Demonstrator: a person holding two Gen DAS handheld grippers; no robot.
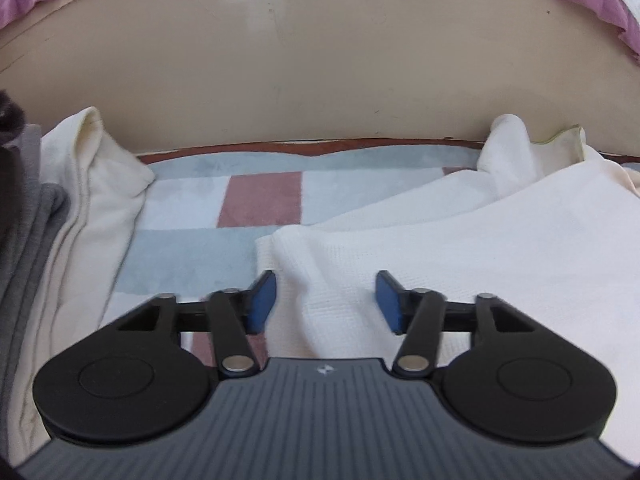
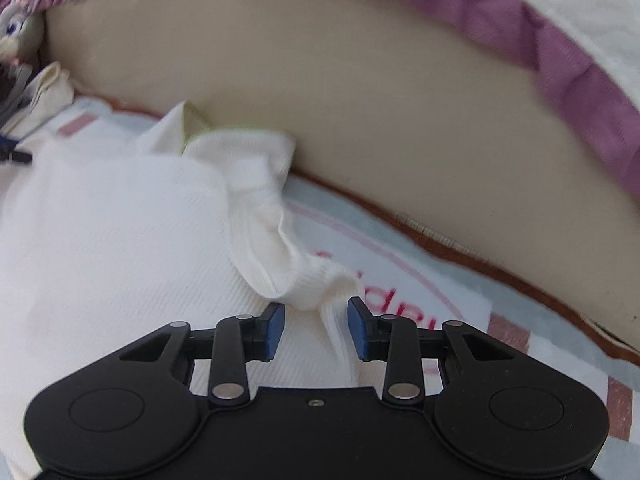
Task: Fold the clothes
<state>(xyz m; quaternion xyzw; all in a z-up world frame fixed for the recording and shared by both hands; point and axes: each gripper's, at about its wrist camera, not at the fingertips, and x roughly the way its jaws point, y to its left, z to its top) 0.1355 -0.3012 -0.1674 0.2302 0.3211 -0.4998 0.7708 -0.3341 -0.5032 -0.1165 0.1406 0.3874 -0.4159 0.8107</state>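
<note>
Both jaws apart, nothing held: white knit garment [image 1: 460,240] soft, light, floppy w/ ridges btwn your left gripper [image 1: 325,300] & right gripper [image 2: 316,326]; pinch hem edges there.

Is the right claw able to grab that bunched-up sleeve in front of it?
Probably yes. The right claw is open, and the sleeve lies bunched just ahead of its fingertips on the rug, with nothing between them.
</note>
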